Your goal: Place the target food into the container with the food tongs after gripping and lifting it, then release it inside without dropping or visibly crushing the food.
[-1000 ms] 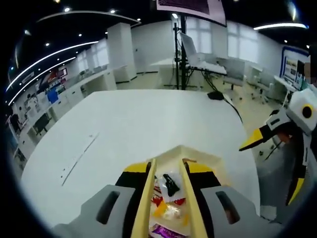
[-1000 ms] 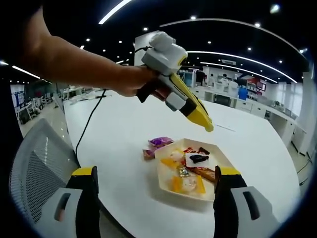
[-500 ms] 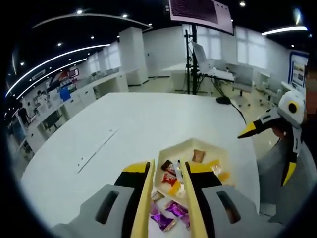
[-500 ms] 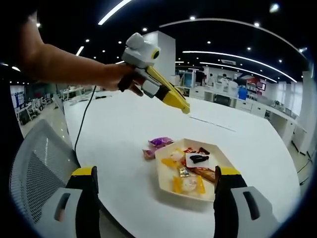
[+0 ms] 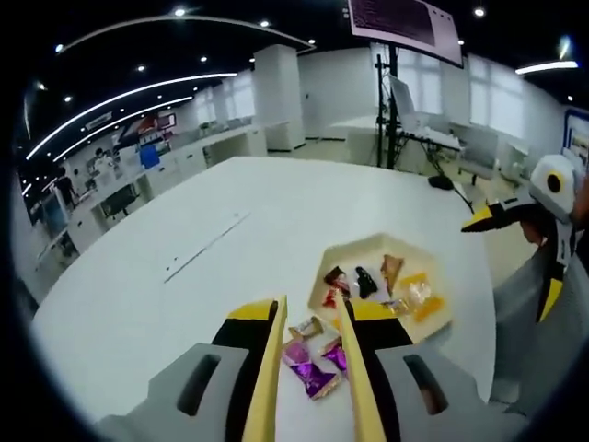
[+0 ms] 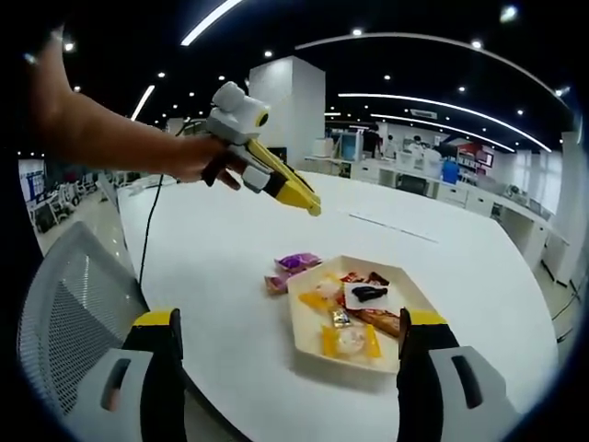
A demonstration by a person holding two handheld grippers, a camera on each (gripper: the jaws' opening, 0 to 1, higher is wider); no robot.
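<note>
On the broad white round table [image 6: 230,249] sits a cream hexagonal paper tray [image 6: 304,333] holding wrapped snacks [image 6: 352,318], with purple-wrapped candies [image 6: 296,263] lying just beside it. The yellow-tipped left gripper [image 6: 308,204] hovers above, its tongs nearly closed on nothing; the right gripper [image 6: 287,368] is spread wide.

The right claw [image 6: 290,368] stands wide open low over the white table [image 6: 212,249], its jaws framing a cream tray [image 6: 308,345] of wrapped snacks [image 6: 350,318]. Purple packets [image 6: 293,265] lie just beside the tray. The left claw [image 6: 313,210], held in a hand [image 6: 189,158], hovers above the table with its yellow tips together.
</note>
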